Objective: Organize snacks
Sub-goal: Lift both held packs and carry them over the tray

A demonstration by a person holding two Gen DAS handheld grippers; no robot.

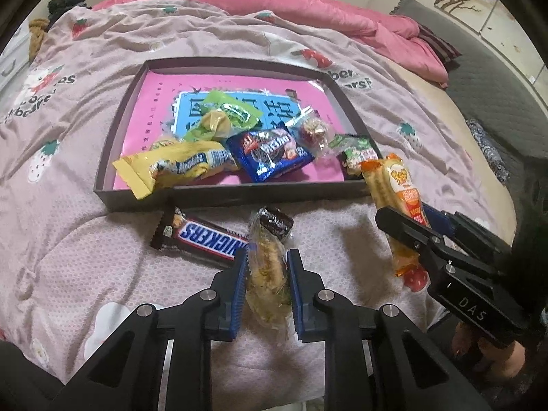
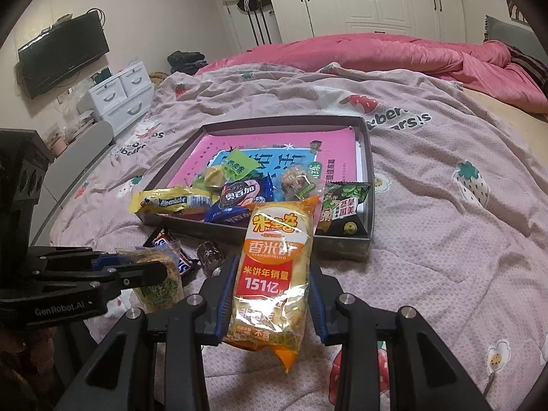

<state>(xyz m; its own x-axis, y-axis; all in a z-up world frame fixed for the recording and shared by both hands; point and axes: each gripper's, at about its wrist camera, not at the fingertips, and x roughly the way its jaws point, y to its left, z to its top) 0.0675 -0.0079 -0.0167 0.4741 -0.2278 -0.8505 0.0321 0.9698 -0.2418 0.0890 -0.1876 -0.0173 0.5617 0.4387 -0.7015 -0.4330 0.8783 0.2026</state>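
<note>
The left tool pinches a clear-wrapped biscuit; the right tool grips a rice-cracker pack upright.

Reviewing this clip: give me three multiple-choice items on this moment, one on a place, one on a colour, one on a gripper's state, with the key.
1. Where does the Snickers bar lie?
A. in the box
B. on the bedspread in front of the box
C. on the pink quilt

2. What colour is the box's liner?
A. pink
B. white
C. black

3. What does the right gripper hold?
A. nothing
B. the Snickers bar
C. an orange rice-cracker pack

Key: B, it rests on cloth outside the near wall; A, pink shows around the snacks; C, the pads press the pack's sides.
</note>
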